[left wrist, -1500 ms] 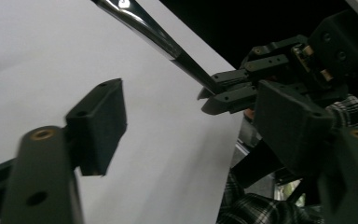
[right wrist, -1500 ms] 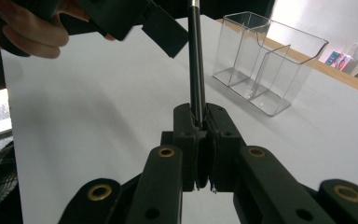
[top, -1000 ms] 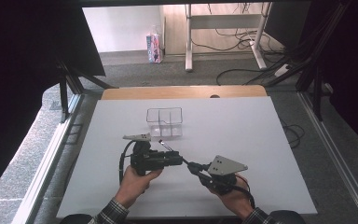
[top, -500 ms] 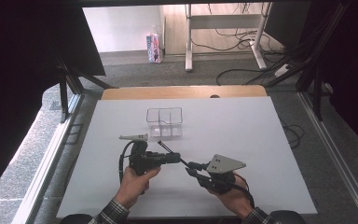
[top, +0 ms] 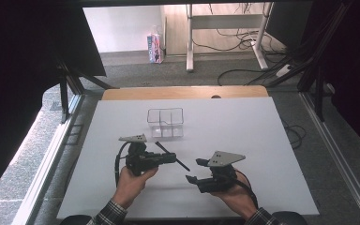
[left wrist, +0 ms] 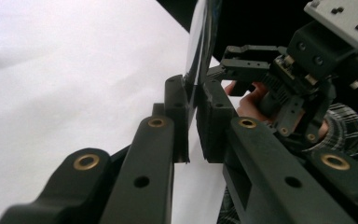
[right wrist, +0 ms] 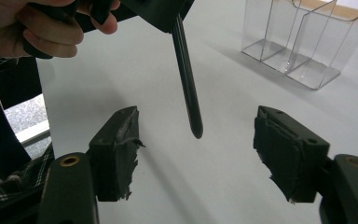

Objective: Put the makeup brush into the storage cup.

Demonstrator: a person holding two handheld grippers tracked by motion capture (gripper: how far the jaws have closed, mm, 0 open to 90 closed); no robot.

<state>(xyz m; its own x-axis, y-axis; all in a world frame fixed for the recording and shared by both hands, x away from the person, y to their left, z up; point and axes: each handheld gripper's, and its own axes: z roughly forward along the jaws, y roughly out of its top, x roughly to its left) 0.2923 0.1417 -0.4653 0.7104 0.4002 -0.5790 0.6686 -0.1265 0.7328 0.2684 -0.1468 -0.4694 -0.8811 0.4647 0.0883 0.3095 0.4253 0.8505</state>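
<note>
the left gripper sits low over the white tabletop, its fingers closed tight on a thin black pen-like stick. the stick pokes out past the grip at a slant, both ends free, held clear of the tabletop as far as the high view lets me judge. in the left gripper view it shows edge-on as a narrow dark blade between the pads.

it looks light and rigid, smooth and probably a bit slippery, so a grip near the middle should keep it from pivoting; a hold close to the tip would likely let it swing.

behind the stick stands a clear divided box, empty from what i can see, thin-walled and easily nudged.

to the right, the right gripper has its fingers spread wide, holding nothing. the stick's rounded end hangs between them, touching neither pad. those pads look torn and ragged, which could make the hold uneven.
</note>
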